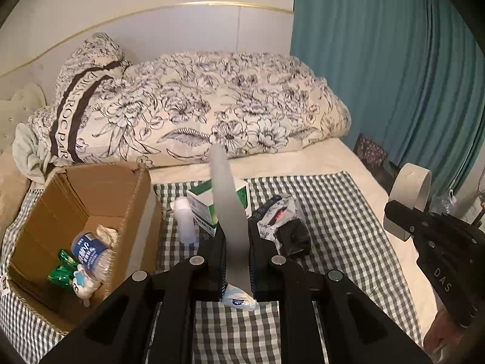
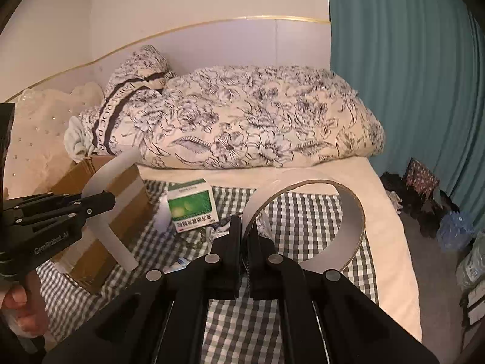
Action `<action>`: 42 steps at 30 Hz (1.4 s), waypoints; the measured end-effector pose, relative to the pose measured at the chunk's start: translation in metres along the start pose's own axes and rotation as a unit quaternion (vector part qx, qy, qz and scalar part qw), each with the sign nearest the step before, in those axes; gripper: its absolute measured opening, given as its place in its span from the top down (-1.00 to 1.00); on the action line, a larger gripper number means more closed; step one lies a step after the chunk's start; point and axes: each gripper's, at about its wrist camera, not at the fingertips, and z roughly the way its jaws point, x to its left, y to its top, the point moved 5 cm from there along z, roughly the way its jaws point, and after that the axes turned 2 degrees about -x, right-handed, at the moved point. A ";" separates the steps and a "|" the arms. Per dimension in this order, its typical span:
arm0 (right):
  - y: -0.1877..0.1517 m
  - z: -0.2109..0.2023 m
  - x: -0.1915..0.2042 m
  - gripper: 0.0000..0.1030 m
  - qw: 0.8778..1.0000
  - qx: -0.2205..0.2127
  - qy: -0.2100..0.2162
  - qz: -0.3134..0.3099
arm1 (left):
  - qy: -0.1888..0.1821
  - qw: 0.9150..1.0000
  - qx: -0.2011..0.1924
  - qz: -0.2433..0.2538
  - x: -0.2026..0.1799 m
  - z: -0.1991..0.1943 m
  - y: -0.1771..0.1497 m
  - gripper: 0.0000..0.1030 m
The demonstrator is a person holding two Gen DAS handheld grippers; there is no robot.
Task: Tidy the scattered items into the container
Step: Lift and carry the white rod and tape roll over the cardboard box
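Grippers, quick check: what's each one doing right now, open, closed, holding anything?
Left gripper: closed on a curved white strip, held up above the checked cloth.
Right gripper: closed on a tape ring, also held up.

Your cardboard box [image 1: 91, 212] lower left on the checked cloth [image 1: 333, 212] (bottle [image 1: 91, 251] inside), carton [image 1: 203, 209] centre, quilt [image 1: 212, 106] behind.

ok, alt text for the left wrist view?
The left gripper is shut on a white curved strip above a checked cloth on a bed. A cardboard box sits at left, and the right gripper holds a tape ring at right.
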 end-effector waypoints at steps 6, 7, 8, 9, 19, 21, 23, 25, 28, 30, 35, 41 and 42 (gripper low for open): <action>0.013 -0.019 0.017 0.95 1.000 -0.018 0.005 -0.005 | -0.002 1.000 -0.021 -0.007 0.009 -0.023 0.009 0.77; 0.014 -0.022 0.019 0.95 1.000 -0.020 0.006 -0.005 | -0.001 1.000 -0.024 -0.008 0.011 -0.026 0.009 0.77; 0.016 -0.024 0.021 0.95 1.000 -0.021 0.007 -0.006 | 0.000 1.000 -0.025 -0.008 0.013 -0.028 0.010 0.77; 0.017 -0.027 0.024 0.95 1.000 -0.024 0.006 -0.008 | 0.003 1.000 -0.027 -0.009 0.016 -0.031 0.010 0.77; 0.032 -0.040 0.053 0.95 0.999 -0.039 0.018 -0.022 | 0.031 0.998 -0.047 -0.017 0.043 -0.057 0.018 0.77; 0.036 -0.042 0.060 0.95 0.999 -0.042 0.023 -0.025 | 0.037 0.998 -0.048 -0.023 0.051 -0.059 0.019 0.77; 0.039 -0.043 0.068 0.95 0.998 -0.046 0.028 -0.029 | 0.046 0.997 -0.051 -0.025 0.060 -0.063 0.019 0.77; 0.041 -0.044 0.076 0.95 0.998 -0.050 0.033 -0.031 | 0.056 0.997 -0.053 -0.026 0.069 -0.066 0.019 0.77; 0.044 -0.043 0.089 0.95 0.997 -0.053 0.043 -0.035 | 0.067 0.996 -0.058 -0.029 0.081 -0.072 0.021 0.77; 0.045 -0.040 0.096 0.95 0.997 -0.054 0.048 -0.037 | 0.074 0.995 -0.060 -0.029 0.087 -0.073 0.021 0.77; 0.049 -0.031 0.118 0.95 0.996 -0.051 0.066 -0.042 | 0.092 0.993 -0.063 -0.034 0.108 -0.077 0.024 0.77; 0.052 -0.017 0.145 0.95 0.994 -0.044 0.088 -0.052 | 0.115 0.990 -0.061 -0.044 0.136 -0.080 0.022 0.77; 0.053 -0.015 0.149 0.95 0.993 -0.043 0.091 -0.053 | 0.119 0.990 -0.060 -0.046 0.141 -0.080 0.021 0.77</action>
